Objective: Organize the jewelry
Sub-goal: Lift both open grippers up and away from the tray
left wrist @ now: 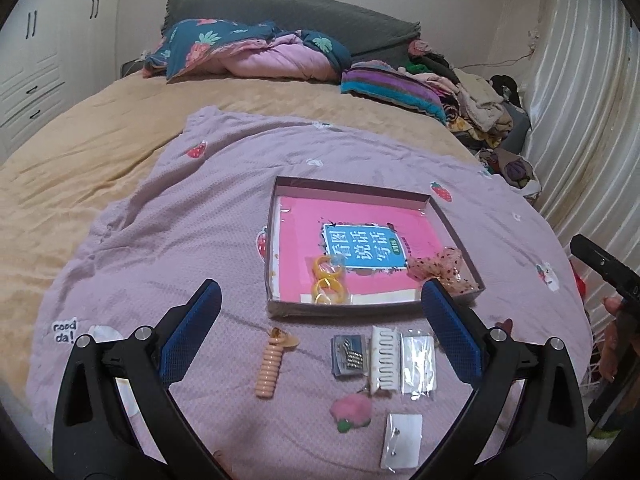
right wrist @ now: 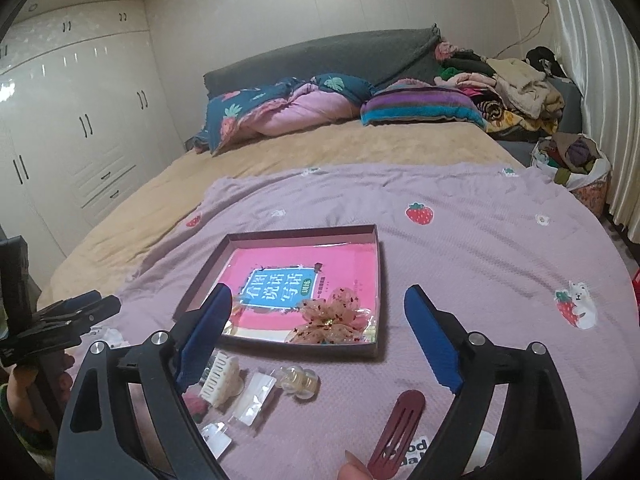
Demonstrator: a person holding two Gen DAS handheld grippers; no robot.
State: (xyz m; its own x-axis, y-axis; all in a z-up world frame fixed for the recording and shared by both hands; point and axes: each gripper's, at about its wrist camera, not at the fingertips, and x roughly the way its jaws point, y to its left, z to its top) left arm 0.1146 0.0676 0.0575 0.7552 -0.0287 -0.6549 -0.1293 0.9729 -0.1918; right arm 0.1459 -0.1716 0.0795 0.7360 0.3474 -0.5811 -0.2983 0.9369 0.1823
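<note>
A shallow brown box (left wrist: 280, 308) lined with a pink book lies on the purple blanket; it also shows in the right wrist view (right wrist: 376, 264). Inside are yellow rings (left wrist: 326, 280) and a pink dotted bow (left wrist: 444, 266), which the right wrist view (right wrist: 332, 320) also shows. In front lie a peach spiral hair tie (left wrist: 270, 368), a packet of small clips (left wrist: 349, 355), a white comb clip (left wrist: 385, 358), clear packets (left wrist: 418, 362), a pink fluffy ball (left wrist: 352, 410) and an earring card (left wrist: 402, 438). A maroon hair clip (right wrist: 398, 430) lies near my right gripper (right wrist: 320, 344). Both grippers are open and empty; my left gripper (left wrist: 320, 320) hovers over the loose items.
The purple strawberry blanket (left wrist: 160, 220) covers a tan bed. Quilts and pillows (left wrist: 248, 52) lie at the head, and a pile of clothes (left wrist: 476, 100) is at the far right. White wardrobes (right wrist: 72, 120) stand on the left, a curtain (left wrist: 580, 120) on the right.
</note>
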